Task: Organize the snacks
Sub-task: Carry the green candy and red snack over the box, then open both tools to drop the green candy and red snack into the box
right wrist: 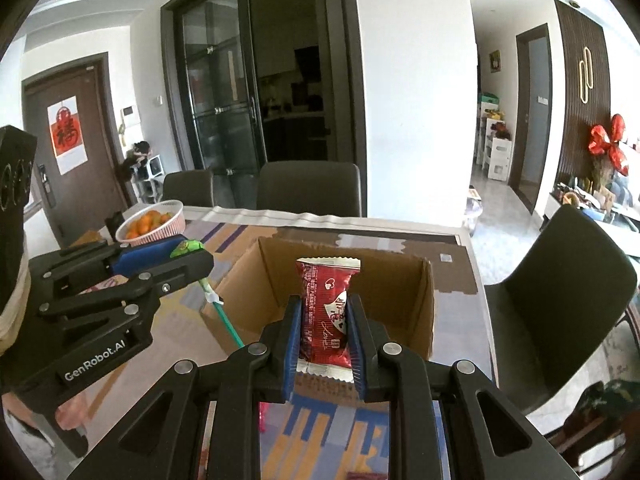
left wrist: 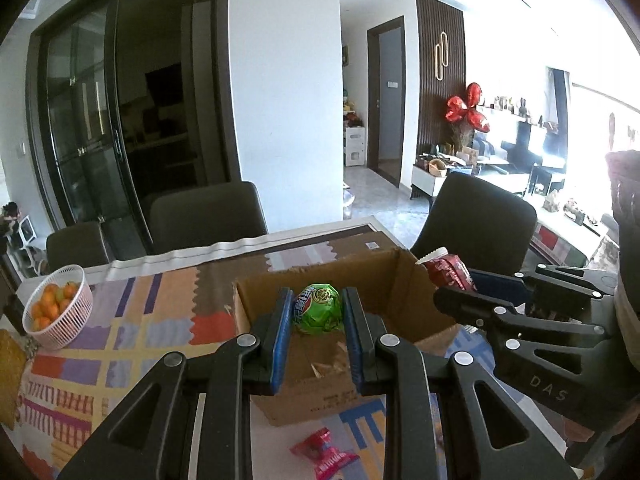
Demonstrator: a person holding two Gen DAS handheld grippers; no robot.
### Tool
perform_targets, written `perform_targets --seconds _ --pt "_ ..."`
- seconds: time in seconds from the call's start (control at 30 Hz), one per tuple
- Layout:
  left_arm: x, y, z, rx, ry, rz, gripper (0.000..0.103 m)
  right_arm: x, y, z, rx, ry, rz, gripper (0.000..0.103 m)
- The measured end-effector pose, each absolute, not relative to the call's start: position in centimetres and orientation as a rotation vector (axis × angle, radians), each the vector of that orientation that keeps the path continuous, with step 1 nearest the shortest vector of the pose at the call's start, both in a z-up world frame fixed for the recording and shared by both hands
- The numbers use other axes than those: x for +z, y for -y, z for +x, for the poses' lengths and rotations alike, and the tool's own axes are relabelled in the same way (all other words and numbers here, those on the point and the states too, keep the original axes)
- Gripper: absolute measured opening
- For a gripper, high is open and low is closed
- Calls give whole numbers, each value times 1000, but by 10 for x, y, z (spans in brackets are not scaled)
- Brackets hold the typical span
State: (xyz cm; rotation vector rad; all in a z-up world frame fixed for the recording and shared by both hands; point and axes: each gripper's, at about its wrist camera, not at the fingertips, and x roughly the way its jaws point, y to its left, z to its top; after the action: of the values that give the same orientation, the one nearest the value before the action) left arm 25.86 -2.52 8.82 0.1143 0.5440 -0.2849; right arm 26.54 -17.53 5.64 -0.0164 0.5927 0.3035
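We hold both snacks above the open cardboard box (left wrist: 404, 280) on the table: our left gripper (left wrist: 316, 312) pinches a green lollipop (left wrist: 318, 308), and our right gripper (right wrist: 324, 320) pinches a red snack packet (right wrist: 326, 312) upright.

Both tongs (left wrist: 316, 312) (right wrist: 324, 316) black w/ blue pads, silver rivets — "GenRobot.AI", "DAS" lettering.
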Motion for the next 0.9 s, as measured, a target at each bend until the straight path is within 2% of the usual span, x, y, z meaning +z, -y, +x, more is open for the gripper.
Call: perform_targets --seconds 0.6,0.67,0.7,0.73,0.77,0.8,0.9 --pt "55 19 328 -230 -663 139 27 34 172 331 267 -692 -61 23" --pt "54 19 329 -200 -663 148 44 29 170 335 263 -703 -68 23" --pt "54 18 328 -197 -661 145 49 27 169 337 257 -708 -73 25" --pt "55 18 326 -199 -661 144 50 26 169 337 248 -708 -72 29" --pt "55 17 324 -196 -662 146 52 26 170 338 235 -710 -67 41" --pt "55 16 321 -188 -663 149 56 26 171 337 221 -709 -58 45" --pt "58 16 307 -170 -646 165 59 30 175 328 215 -690 -50 45"
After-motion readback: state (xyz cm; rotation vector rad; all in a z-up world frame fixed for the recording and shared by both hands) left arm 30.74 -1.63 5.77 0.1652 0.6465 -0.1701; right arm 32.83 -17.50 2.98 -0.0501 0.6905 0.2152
